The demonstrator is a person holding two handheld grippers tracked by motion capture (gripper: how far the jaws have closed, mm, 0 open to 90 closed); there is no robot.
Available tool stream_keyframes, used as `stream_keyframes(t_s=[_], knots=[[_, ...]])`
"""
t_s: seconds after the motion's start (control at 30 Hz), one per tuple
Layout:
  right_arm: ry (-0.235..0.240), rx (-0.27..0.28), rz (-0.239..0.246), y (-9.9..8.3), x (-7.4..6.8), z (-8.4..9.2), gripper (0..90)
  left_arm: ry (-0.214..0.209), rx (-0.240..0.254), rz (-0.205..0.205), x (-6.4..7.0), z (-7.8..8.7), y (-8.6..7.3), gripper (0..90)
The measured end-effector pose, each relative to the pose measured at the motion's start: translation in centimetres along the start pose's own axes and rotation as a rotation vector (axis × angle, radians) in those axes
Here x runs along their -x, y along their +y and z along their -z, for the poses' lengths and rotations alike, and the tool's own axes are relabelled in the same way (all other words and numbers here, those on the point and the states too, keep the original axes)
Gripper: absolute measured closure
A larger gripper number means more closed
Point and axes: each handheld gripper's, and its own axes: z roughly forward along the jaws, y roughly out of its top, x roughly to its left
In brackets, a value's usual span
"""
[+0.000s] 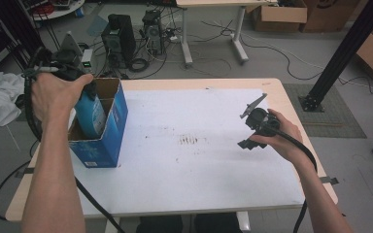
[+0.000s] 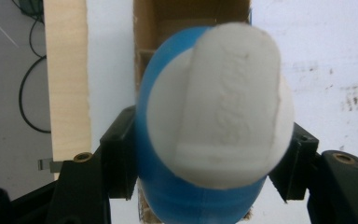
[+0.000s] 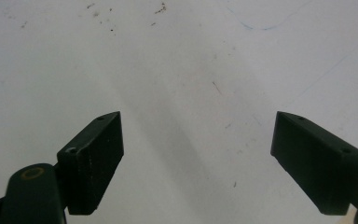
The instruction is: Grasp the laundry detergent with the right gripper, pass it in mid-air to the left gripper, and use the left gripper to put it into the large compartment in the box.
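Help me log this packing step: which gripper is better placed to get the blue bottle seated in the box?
Left. The left gripper is clamped on the blue bottle, which hangs partly inside the open blue box. The right gripper is open and empty, well off over the white mat.

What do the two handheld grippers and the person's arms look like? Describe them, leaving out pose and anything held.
Both forearms are bare, with no sleeves or gloves in view. The left gripper and right gripper are black, each with two blocky flat-faced jaws, small screw holes and brass-coloured rings at the joints. A thick black cable trails from the right gripper along the arm. A grey three-cornered plate tops it.
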Motion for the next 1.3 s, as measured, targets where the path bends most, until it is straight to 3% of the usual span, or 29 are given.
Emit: stream_keyframes(t_s=[0.37, 0.7, 1.3], knots=[[-0.004, -0.001, -0.013, -0.6, -0.3, -0.1, 16.9, -0.003, -0.021, -0.016, 0.2, -3.4, -0.5, 38.0], [-0.002, -0.005, -0.015, -0.8, -0.4, -0.4, 17.1, -0.006, -0.032, -0.002, 0.2, -5.6, -1.1, 38.0], [0.003, -0.004, -0.021, -1.1, -0.6, -0.8, 17.1, -0.005, -0.052, 0.018, -0.2, -8.1, -2.1, 38.0]])
